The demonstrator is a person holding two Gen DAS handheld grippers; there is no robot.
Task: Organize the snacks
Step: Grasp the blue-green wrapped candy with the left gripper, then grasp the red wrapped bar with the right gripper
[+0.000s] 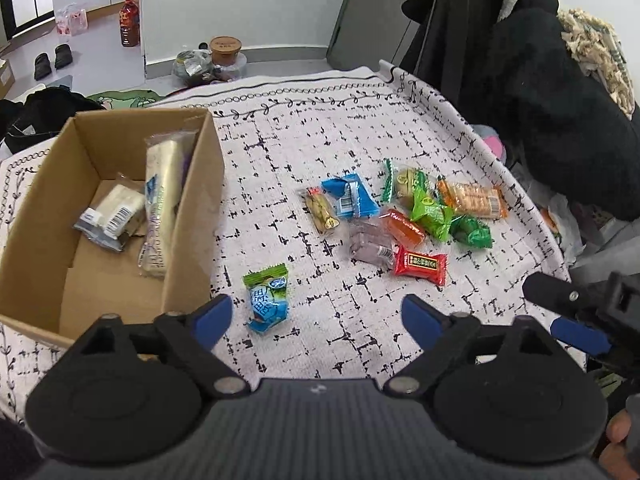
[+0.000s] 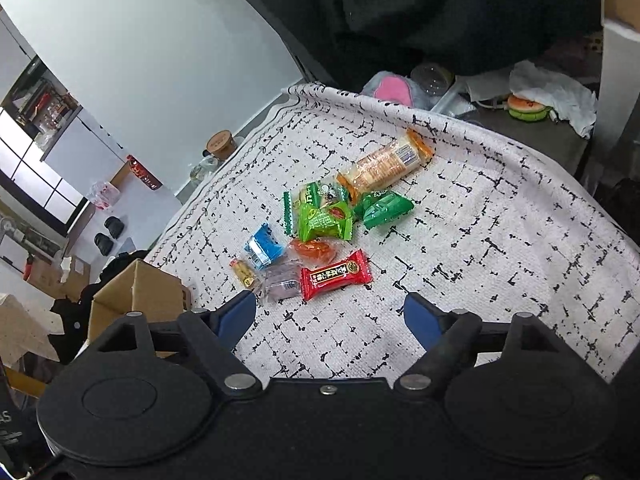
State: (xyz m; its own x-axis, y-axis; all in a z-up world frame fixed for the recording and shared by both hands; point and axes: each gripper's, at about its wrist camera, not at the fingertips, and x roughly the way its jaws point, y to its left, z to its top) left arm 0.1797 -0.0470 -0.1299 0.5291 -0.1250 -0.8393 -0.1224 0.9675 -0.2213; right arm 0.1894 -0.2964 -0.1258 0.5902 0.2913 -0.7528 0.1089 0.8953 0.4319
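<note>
Even, bright indoor light fills both my views. My jaws cast only soft, faint shadows on the patterned cloth (image 1: pixel 320 128). Candy wrappers (image 2: pixel 336 276) show small glints. Fisheye bending curves the cloth's edges; the corners turn dim and slightly soft.

Setting: a home interior, probably a living room or bedroom. Indicators: patterned tablecloth (image 1: pixel 320 120), 2 slippers (image 1: pixel 52 56) on the floor, black coats (image 1: pixel 520 60) hanging beside the table.
</note>
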